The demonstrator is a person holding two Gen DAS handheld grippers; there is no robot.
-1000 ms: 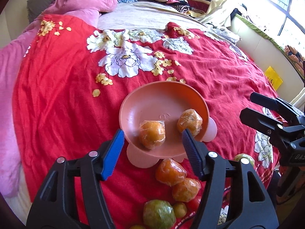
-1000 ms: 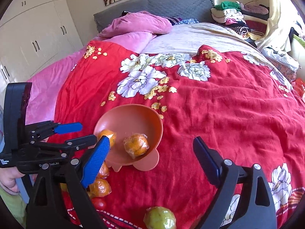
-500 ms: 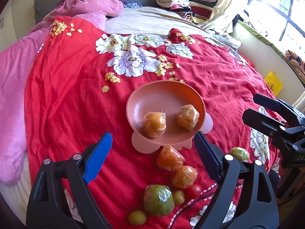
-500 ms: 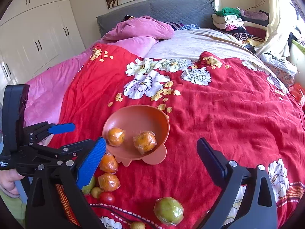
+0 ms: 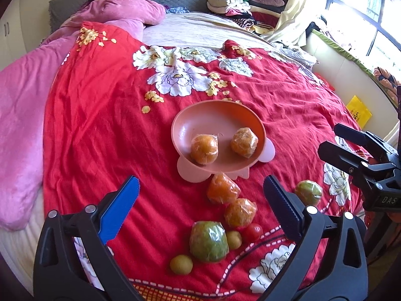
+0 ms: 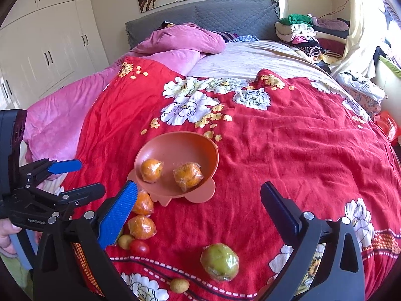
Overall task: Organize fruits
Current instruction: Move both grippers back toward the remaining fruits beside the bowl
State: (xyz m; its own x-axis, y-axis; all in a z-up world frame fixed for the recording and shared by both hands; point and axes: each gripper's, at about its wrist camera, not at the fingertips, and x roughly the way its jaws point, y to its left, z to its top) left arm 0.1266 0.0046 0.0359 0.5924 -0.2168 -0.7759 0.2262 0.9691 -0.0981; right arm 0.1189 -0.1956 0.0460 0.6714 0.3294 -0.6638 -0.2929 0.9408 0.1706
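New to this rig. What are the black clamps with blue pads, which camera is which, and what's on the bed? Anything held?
No robot: a person holds a two-finger clamp in each hand, with a fisheye camera on each looking along its fingers. One picture is from the left gripper, the other from the right gripper; each also glimpses the other at its edge. Both are open and hold nothing. On the red floral bedspread sits a pink bowl with two wrapped oranges. Beside it lie two more wrapped oranges, two wrapped green fruits, a cherry tomato and small yellowish fruits.
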